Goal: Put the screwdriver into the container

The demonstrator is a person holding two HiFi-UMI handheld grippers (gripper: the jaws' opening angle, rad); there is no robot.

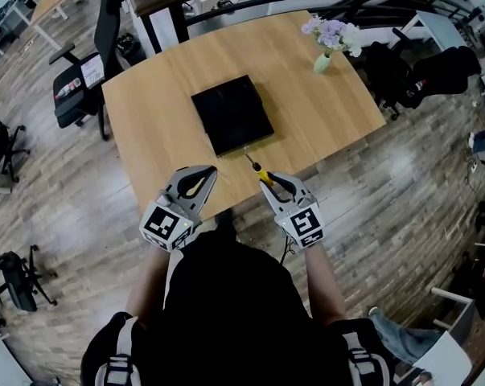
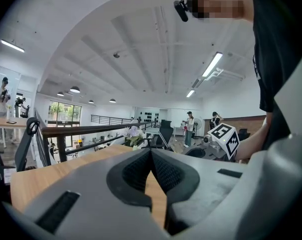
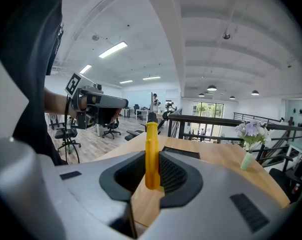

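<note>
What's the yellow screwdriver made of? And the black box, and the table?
The screwdriver has a smooth yellow handle, likely plastic; its thin grey shaft looks metal. The black box is matte, maybe plastic or card; can't tell. The table shows wood grain, maybe laminate.

The yellow-handled screwdriver [image 1: 256, 170] sat clamped in the right gripper [image 1: 273, 178], its metal tip pointing to eleven o'clock, just beside the near edge of the flat, black, square container [image 1: 232, 113].
</note>
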